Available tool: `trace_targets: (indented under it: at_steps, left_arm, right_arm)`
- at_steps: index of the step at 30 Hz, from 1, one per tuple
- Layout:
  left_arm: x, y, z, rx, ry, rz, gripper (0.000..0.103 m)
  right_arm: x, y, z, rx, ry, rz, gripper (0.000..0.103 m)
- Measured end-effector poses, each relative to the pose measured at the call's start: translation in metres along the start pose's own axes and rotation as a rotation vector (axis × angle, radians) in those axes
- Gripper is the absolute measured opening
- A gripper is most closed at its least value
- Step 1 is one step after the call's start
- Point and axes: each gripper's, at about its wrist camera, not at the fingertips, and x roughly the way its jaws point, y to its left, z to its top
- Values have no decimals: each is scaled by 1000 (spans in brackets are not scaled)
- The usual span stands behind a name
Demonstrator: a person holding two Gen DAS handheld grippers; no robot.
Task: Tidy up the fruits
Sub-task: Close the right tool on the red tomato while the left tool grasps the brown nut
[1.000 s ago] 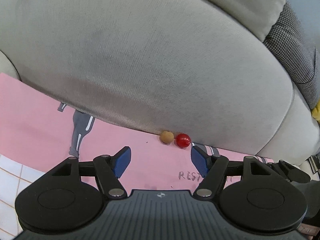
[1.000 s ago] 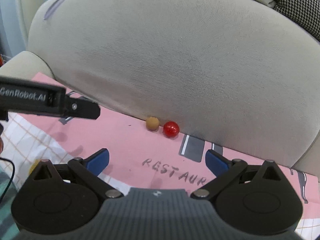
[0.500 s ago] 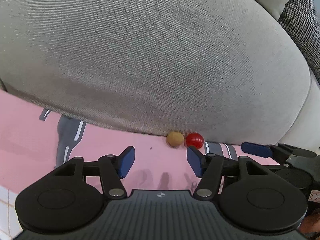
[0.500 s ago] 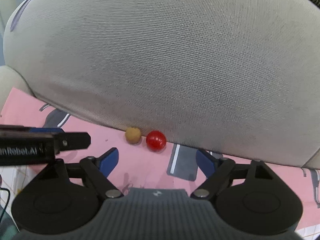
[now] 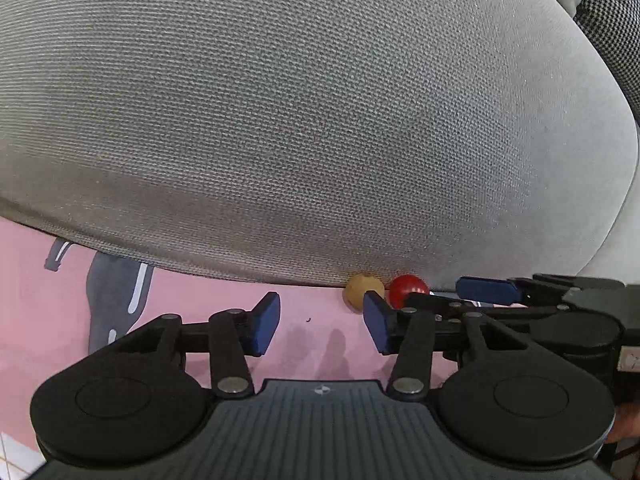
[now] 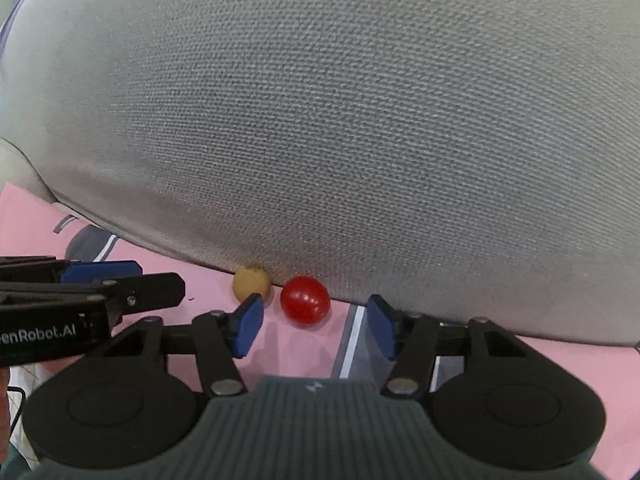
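Note:
A small tan round fruit [image 5: 362, 287] and a red cherry tomato [image 5: 408, 288] lie side by side on a pink cloth [image 5: 200, 312], tucked against a grey cushion. They also show in the right wrist view, the tan fruit [image 6: 251, 281] to the left of the tomato [image 6: 305, 300]. My left gripper [image 5: 322, 323] is open, just short of the tan fruit and left of it. My right gripper [image 6: 314, 326] is open, with the tomato just ahead between its fingers.
The big grey sofa cushion [image 6: 340, 120] rises right behind the fruits. The pink cloth [image 6: 304, 352] carries grey printed figures. A houndstooth fabric [image 5: 612, 28] shows at the far right. Each gripper appears in the other's view, the left gripper [image 6: 80, 292] and the right gripper [image 5: 520, 300].
Both grippers have moved forward and closer to the two fruits and the cushion. The right gripper now has the tomato between its fingertips' line. Neither fruit has moved.

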Motion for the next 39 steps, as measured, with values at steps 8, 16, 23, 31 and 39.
trace_targets:
  at_steps: [8, 16, 23, 31, 39]
  left_arm:
    - [6, -1, -6, 10, 7, 4, 56]
    - [5, -6, -13, 35, 19, -14, 56]
    - [21, -11, -12, 67, 31, -16, 56]
    - [44, -29, -9, 134, 34, -11, 56]
    - [75, -40, -6, 156, 56, -19, 48]
  right_arm:
    - [21, 4, 8, 2, 36, 16, 48]
    - [45, 3, 6, 26, 65, 32, 34]
    - [37, -18, 10, 44, 56, 58, 28]
    - [20, -32, 11, -40, 80, 3, 28]
    - [27, -51, 9, -7, 102, 27, 28]
